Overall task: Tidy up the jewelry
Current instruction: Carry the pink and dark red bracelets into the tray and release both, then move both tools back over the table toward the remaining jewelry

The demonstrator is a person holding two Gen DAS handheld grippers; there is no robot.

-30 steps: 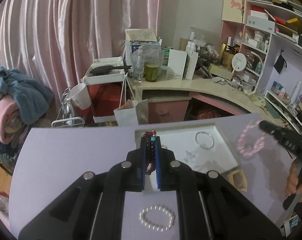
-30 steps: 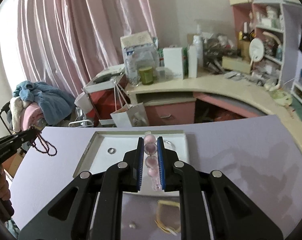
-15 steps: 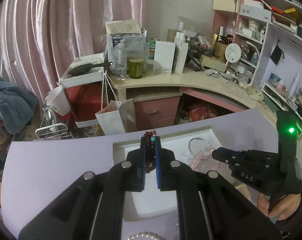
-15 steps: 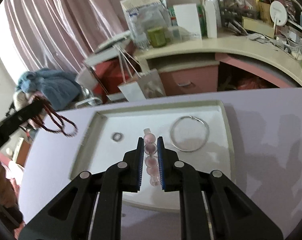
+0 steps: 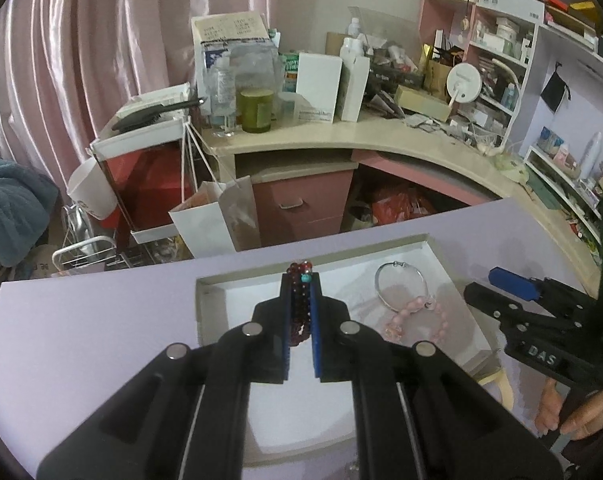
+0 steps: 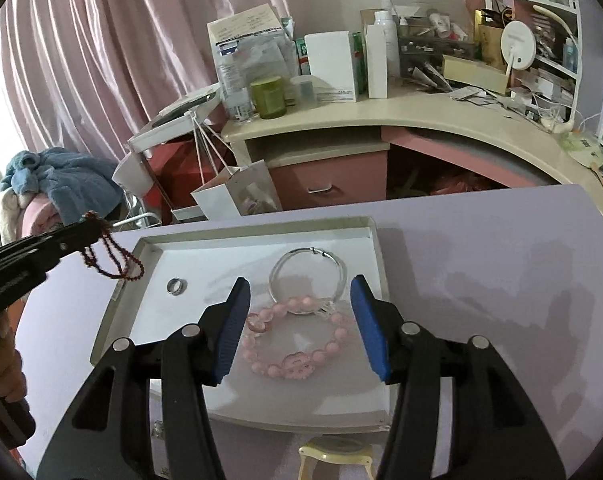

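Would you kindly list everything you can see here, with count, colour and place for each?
Shallow tray: one, white with grey rim, on the lilac table.
Pink bead bracelet: one, in the tray, between the right jaws, untouched.
Silver bangle: one, in the tray, its near edge overlapping the pink bracelet.
Small metal ring: one, silver, tray's left part.
Dark red bead strand: one, hanging from the left gripper.
Cream strap-like item: one, on the table before the tray.
Desk: one, cream and pink, cluttered, behind.
Curtain: pink, at back.
Left gripper: black, blue pads, shut on the strand.
Right gripper: jaws just opened, over the tray.
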